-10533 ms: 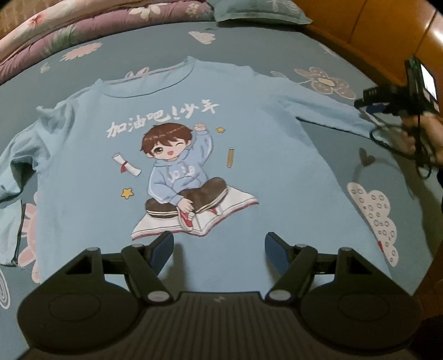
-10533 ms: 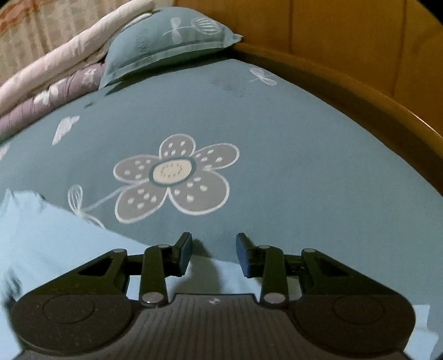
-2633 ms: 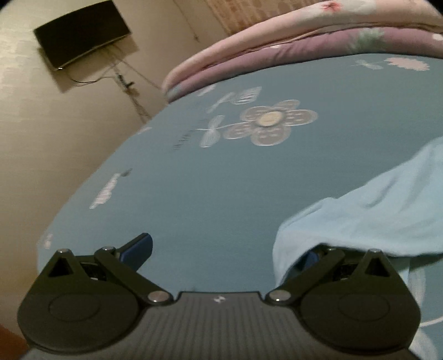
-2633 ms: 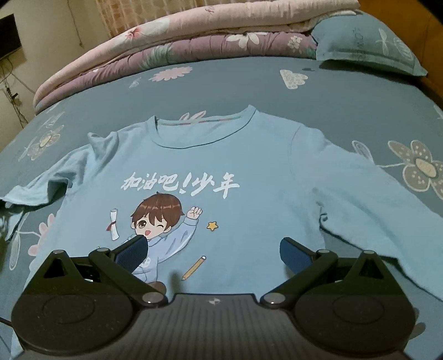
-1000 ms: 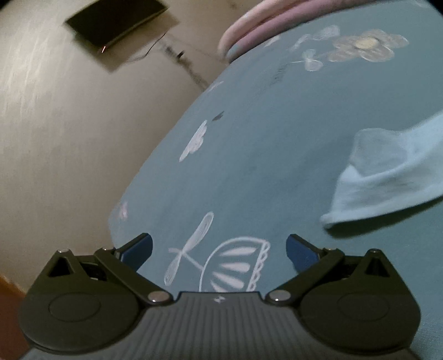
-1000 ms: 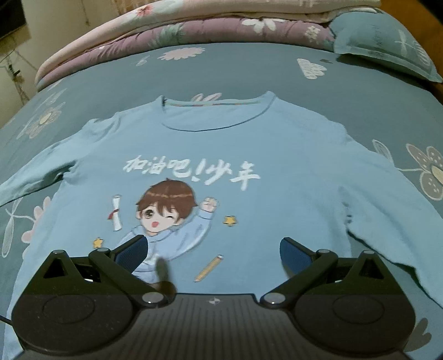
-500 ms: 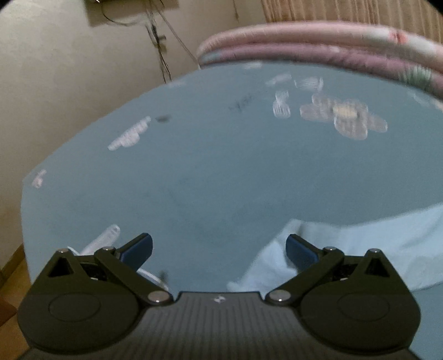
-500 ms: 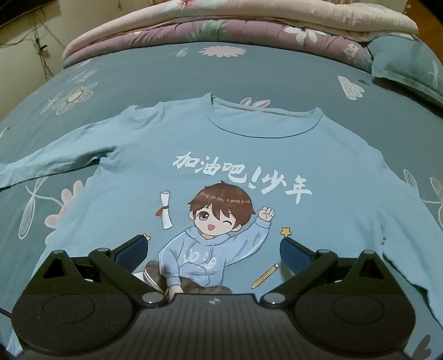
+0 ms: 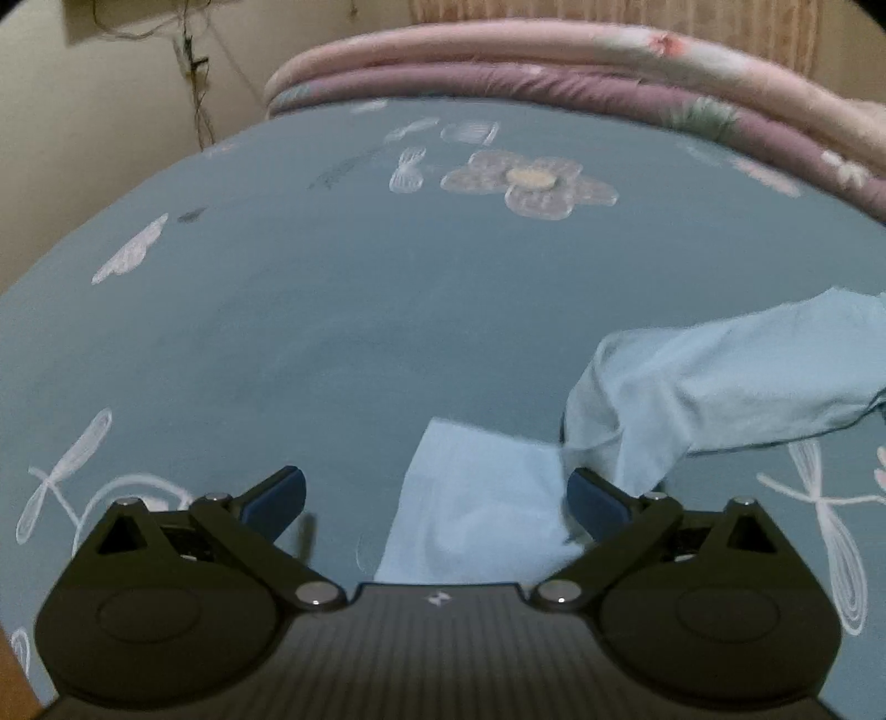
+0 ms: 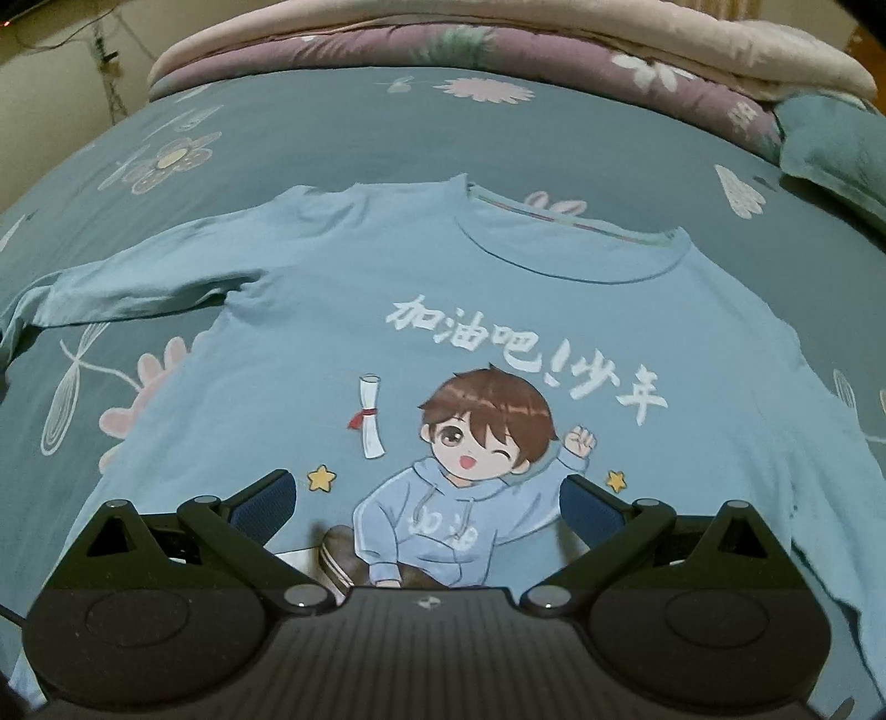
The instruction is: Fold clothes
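Sleeve cuff [image 9: 487, 498] between spread left gripper [image 9: 437, 501] jaws

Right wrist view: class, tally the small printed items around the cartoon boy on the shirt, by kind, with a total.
Yellow stars: 2
Rolled scrolls: 1
Total: 3, on the light blue shirt; the right gripper may hide more.

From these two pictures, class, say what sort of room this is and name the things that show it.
Most likely a bedroom. A teal flowered bedsheet covers a wide bed, rolled quilts and a pillow lie at its far end, and a light blue shirt is spread flat on it.
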### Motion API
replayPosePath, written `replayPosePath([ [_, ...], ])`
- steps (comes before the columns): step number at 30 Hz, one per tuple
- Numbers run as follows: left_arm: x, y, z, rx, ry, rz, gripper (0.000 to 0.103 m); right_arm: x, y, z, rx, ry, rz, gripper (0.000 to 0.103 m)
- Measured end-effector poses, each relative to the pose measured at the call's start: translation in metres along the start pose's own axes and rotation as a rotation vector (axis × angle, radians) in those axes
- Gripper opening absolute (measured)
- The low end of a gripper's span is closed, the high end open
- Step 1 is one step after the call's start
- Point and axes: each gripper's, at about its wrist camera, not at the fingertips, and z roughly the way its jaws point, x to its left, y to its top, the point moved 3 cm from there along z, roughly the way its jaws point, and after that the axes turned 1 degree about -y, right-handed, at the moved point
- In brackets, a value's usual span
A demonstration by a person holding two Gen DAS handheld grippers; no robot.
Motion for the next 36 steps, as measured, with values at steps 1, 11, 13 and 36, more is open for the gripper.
replayPosePath([
  [1, 0.004, 0.001, 0.002, 0.002, 0.011, -0.010, 0.100, 0.000, 0.000, 0.001, 0.002, 0.000, -0.001, 0.103],
  [11, 0.017, 0.005, 0.019, 0.021, -0.057, -0.066, 0.056, -0.002, -0.005, 0.005, 0.020, 0.000, 0.017, 0.103],
  [13, 0.011, 0.004, 0.018, 0.023, -0.067, -0.033, 0.046, -0.002, -0.004, 0.006, 0.019, 0.001, 0.017, 0.103],
  [36, 0.077, 0.034, 0.001, -0.028, 0.144, -0.255, 0.011, -0.006, 0.000, 0.016, 0.028, 0.012, 0.056, 0.103],
])
